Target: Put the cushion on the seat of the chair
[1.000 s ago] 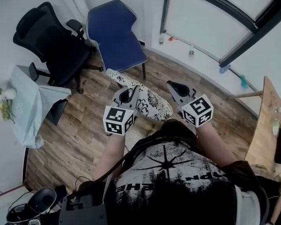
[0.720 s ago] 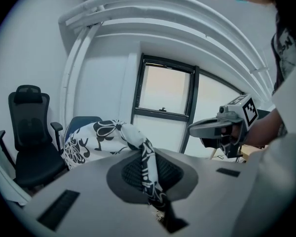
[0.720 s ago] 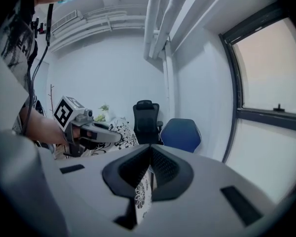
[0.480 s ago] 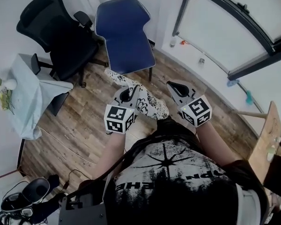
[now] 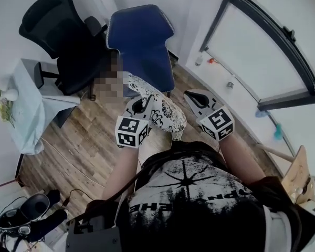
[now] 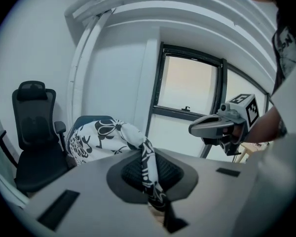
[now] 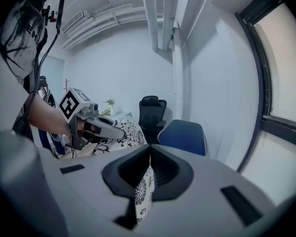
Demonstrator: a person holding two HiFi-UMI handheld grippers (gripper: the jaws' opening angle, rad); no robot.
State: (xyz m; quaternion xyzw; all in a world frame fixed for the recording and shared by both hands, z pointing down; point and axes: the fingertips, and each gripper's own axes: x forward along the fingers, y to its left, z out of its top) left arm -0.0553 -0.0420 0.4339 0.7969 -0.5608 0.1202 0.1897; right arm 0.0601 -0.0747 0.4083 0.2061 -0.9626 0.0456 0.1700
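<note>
We had come closer to the blue chair [image 5: 144,46] than a second before: it stood larger and nearer in the head view, and the far end of the cushion [image 5: 160,111], which had hung over bare wooden floor [image 5: 89,140], now reached the front edge of the blue seat in that view. We could not tell whether it touched the seat. The wooden table at the right had slid almost out of sight, and more of the window [image 5: 273,41] showed. The grip had not changed. The left gripper [image 6: 147,177] kept its jaws pressed together on a twisted fold of the patterned cloth, and the right gripper [image 7: 147,177] kept its jaws pinched on a thin edge of the same cover. So the cushion hung in the air between the two claws, in front of our chest and short of the seat proper. We counted one cushion, white with black flowers, and two grippers, both clamped on it. There were two chairs, the blue one and a black office chair [image 5: 58,38] just beside it on the left. One small table under a pale cloth [image 5: 27,114] stood further left, with one plant [image 5: 1,109] on it.
</note>
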